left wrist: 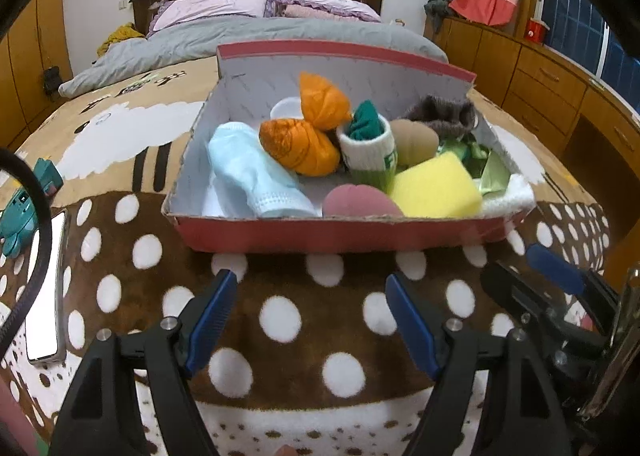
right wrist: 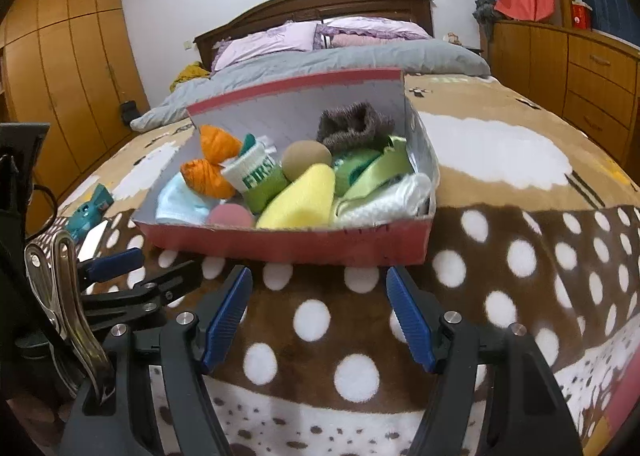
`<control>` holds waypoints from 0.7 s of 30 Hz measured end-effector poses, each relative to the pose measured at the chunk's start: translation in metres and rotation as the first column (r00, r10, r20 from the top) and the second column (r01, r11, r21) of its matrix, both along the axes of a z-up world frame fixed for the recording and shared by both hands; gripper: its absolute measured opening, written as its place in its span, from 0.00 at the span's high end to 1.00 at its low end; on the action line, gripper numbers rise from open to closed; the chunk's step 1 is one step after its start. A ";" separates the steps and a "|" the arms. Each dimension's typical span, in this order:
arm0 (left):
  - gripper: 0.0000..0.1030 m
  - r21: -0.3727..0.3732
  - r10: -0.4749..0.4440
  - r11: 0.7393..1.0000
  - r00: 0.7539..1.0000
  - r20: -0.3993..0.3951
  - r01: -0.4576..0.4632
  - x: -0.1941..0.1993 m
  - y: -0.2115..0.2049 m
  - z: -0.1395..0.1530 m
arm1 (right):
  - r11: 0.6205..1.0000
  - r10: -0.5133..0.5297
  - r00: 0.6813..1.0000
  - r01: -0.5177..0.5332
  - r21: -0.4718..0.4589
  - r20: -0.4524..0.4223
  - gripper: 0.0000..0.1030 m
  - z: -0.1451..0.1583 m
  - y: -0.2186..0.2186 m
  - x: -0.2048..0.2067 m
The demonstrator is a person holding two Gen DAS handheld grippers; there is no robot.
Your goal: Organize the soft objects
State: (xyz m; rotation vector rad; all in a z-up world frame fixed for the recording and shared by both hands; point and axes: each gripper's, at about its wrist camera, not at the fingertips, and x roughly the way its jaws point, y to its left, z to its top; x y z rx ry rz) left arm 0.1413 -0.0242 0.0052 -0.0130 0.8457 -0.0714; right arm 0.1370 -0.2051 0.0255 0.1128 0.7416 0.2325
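Note:
A red cardboard box [left wrist: 332, 234] [right wrist: 296, 246] sits on the spotted blanket, holding several soft things: a yellow sponge [left wrist: 436, 185] [right wrist: 300, 197], orange cloth bundles [left wrist: 300, 141] [right wrist: 208, 171], a light blue cloth [left wrist: 252, 171], a white-green sock roll [left wrist: 368, 147] [right wrist: 256, 171], a pink puff [left wrist: 360, 203] [right wrist: 231, 214], a tan ball [right wrist: 306, 155], a grey knit sock [left wrist: 440, 113] [right wrist: 354, 125], a white towel [right wrist: 384, 201]. My left gripper [left wrist: 310, 308] is open and empty in front of the box. My right gripper [right wrist: 320, 310] is open and empty beside it.
A phone [left wrist: 46, 292] and a teal toy camera [left wrist: 24, 199] [right wrist: 90, 205] lie on the blanket to the left. A grey duvet [left wrist: 240, 35] and pillows lie behind the box. Wooden drawers [left wrist: 540, 75] stand to the right of the bed.

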 end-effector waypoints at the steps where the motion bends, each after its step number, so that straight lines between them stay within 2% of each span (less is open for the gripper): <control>1: 0.22 0.005 0.003 1.000 1.000 -0.001 -0.003 0.000 0.000 -0.002 | 1.000 -0.005 1.000 0.005 -0.002 -0.003 0.31 -0.002 0.000 0.001; 21: 0.22 0.009 0.023 1.000 0.999 -0.035 -0.023 0.009 0.002 -0.018 | 1.000 -0.008 0.998 0.008 0.005 -0.058 0.31 -0.022 0.004 0.008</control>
